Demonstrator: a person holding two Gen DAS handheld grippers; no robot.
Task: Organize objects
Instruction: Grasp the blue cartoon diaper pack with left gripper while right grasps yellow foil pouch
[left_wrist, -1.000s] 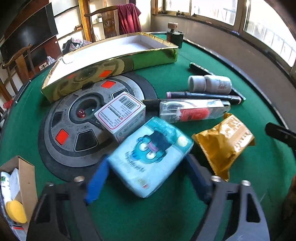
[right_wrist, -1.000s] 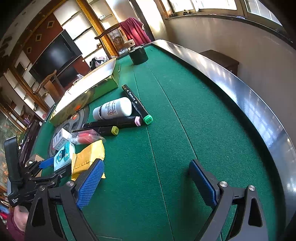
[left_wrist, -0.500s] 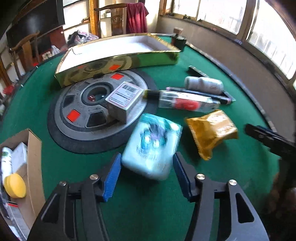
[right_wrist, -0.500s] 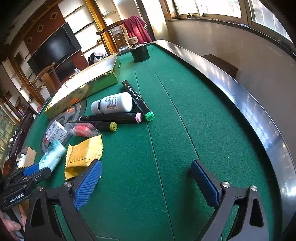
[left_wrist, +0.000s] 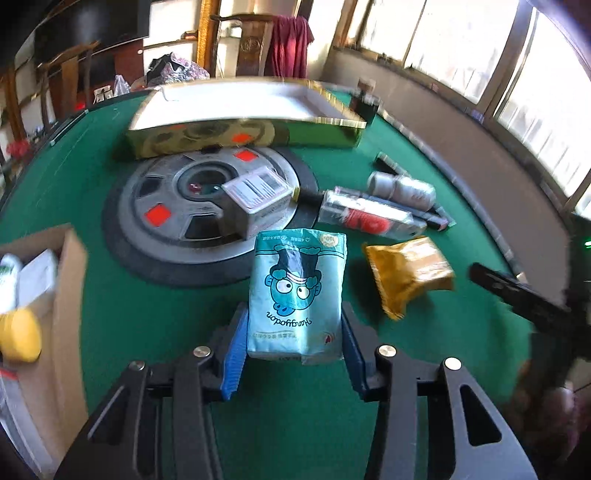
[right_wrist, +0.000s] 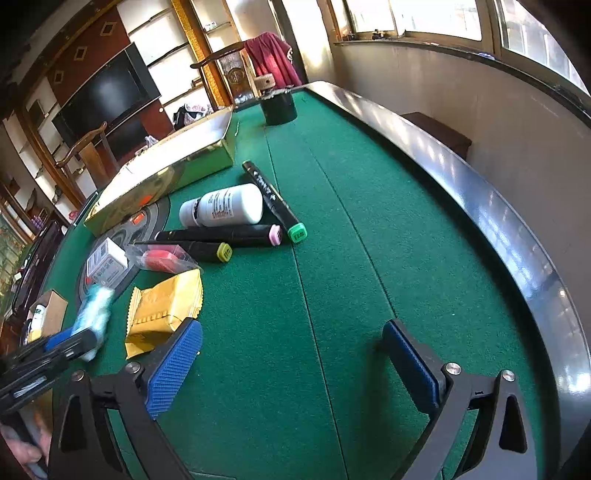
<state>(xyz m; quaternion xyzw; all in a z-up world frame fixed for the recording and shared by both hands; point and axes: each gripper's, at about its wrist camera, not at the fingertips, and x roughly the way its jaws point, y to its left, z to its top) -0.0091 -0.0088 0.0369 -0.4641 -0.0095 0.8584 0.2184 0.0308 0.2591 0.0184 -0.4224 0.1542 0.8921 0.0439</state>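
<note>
Green felt table (right_wrist: 369, 258), sunlit windows behind. Left gripper (left_wrist: 293, 343) closing, blue pads against both sides of pale blue cartoon-printed tissue pack (left_wrist: 295, 291), just beside gold foil pouch (left_wrist: 406, 273). Right gripper (right_wrist: 291, 365) wide apart, nothing between.

My left camera looks steeply down along its fingers, close over the green table (left_wrist: 122, 306), toward the gold tray (left_wrist: 243, 133) at 12 o'clock. My right camera sits low at the table's right, aimed likewise; both share the gold pouch (right_wrist: 162, 306) and markers (right_wrist: 221, 234).
</note>
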